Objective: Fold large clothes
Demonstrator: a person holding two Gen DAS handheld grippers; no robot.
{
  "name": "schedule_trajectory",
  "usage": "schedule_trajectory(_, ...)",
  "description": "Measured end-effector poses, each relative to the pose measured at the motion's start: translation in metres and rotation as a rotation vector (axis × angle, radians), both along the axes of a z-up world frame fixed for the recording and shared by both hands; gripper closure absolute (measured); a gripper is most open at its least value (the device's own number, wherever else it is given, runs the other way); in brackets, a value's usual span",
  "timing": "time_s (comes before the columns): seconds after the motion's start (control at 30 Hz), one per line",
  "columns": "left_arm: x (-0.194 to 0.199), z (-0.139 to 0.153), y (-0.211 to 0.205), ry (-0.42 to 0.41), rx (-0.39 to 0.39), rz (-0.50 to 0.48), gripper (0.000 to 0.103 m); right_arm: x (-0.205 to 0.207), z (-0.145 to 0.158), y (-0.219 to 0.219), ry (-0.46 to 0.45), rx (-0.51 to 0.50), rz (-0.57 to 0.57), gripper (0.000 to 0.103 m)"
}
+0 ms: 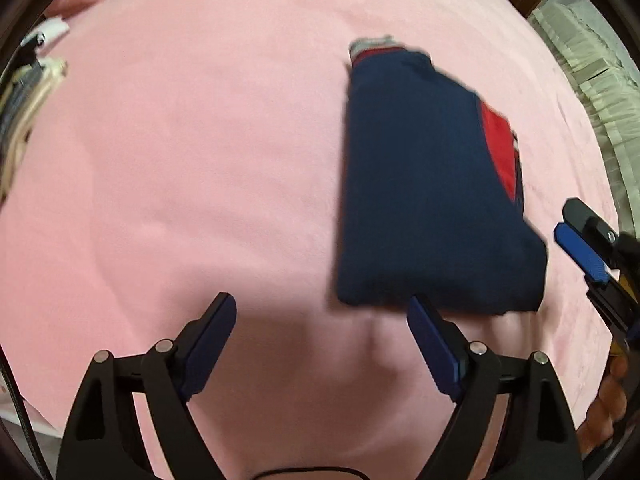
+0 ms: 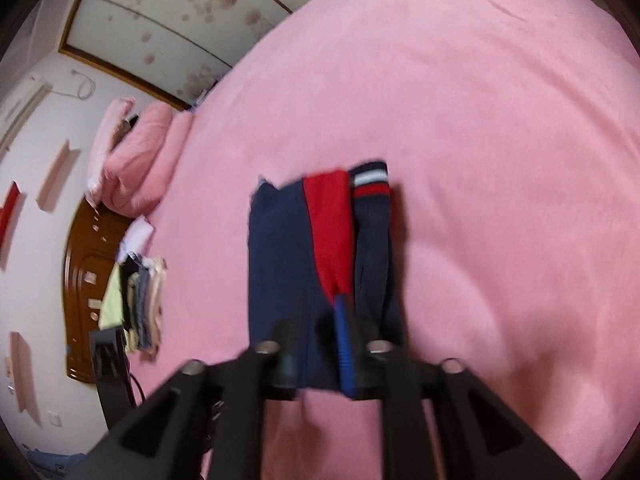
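A navy garment with a red panel and striped cuff lies folded into a compact rectangle on the pink bedspread (image 1: 180, 160). It shows in the left wrist view (image 1: 420, 192) and the right wrist view (image 2: 288, 264). My left gripper (image 1: 320, 312) is open and empty, just in front of the garment's near left edge. My right gripper (image 2: 316, 320) hovers over the garment's near edge with its jaws narrowly apart; I cannot tell if cloth is pinched. It also shows at the right edge of the left wrist view (image 1: 580, 236).
A stack of folded clothes (image 2: 144, 304) lies at the bed's left edge by a wooden headboard (image 2: 84, 280). Pink pillows (image 2: 136, 160) sit beyond it. More clothes (image 1: 24, 96) show at the far left. White lace fabric (image 1: 592, 72) lies beyond the bed.
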State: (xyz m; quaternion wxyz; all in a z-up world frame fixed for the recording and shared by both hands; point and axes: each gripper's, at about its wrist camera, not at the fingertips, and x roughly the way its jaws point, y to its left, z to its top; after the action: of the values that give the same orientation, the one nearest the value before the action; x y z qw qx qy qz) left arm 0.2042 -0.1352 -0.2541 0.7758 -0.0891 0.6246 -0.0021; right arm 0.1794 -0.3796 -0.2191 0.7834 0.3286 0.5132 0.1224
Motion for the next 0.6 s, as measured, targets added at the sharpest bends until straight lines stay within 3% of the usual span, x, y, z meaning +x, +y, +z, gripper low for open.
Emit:
schedule_trajectory(0.03, 0.002, 0.004, 0.002, -0.014, -0.009, 0.007, 0.017, 0.005, -0.002, -0.004, 0.007, 0.008, -0.010, 0.065)
schedule_trajectory(0.17, 0.017, 0.007, 0.024, -0.040, -0.079, 0.068, 0.017, 0.032, -0.020, -0.003, 0.054, 0.070, -0.013, 0.065)
schedule_trajectory(0.2, 0.024, 0.006, 0.012, -0.039, -0.081, 0.076, 0.017, 0.038, -0.025, 0.000, 0.067, 0.075, -0.008, 0.065)
schedule_trajectory(0.4, 0.034, 0.002, 0.008, -0.014, -0.077, 0.109, 0.017, 0.054, -0.037, 0.025, 0.089, -0.014, 0.059, 0.065)
schedule_trajectory(0.43, 0.038, 0.003, 0.006, -0.008, -0.086, 0.111, 0.017, 0.054, -0.036, 0.027, 0.081, -0.027, 0.069, 0.070)
schedule_trajectory(0.47, 0.038, 0.001, 0.006, -0.005, -0.094, 0.111, 0.017, 0.053, -0.034, 0.030, 0.057, -0.039, 0.088, 0.091)
schedule_trajectory(0.5, 0.038, 0.001, 0.004, -0.002, -0.100, 0.110, 0.017, 0.052, -0.032, 0.030, 0.040, -0.059, 0.106, 0.097)
schedule_trajectory(0.6, 0.040, -0.008, -0.005, 0.016, -0.094, 0.098, 0.017, 0.048, -0.025, 0.022, 0.018, -0.023, 0.102, 0.099)
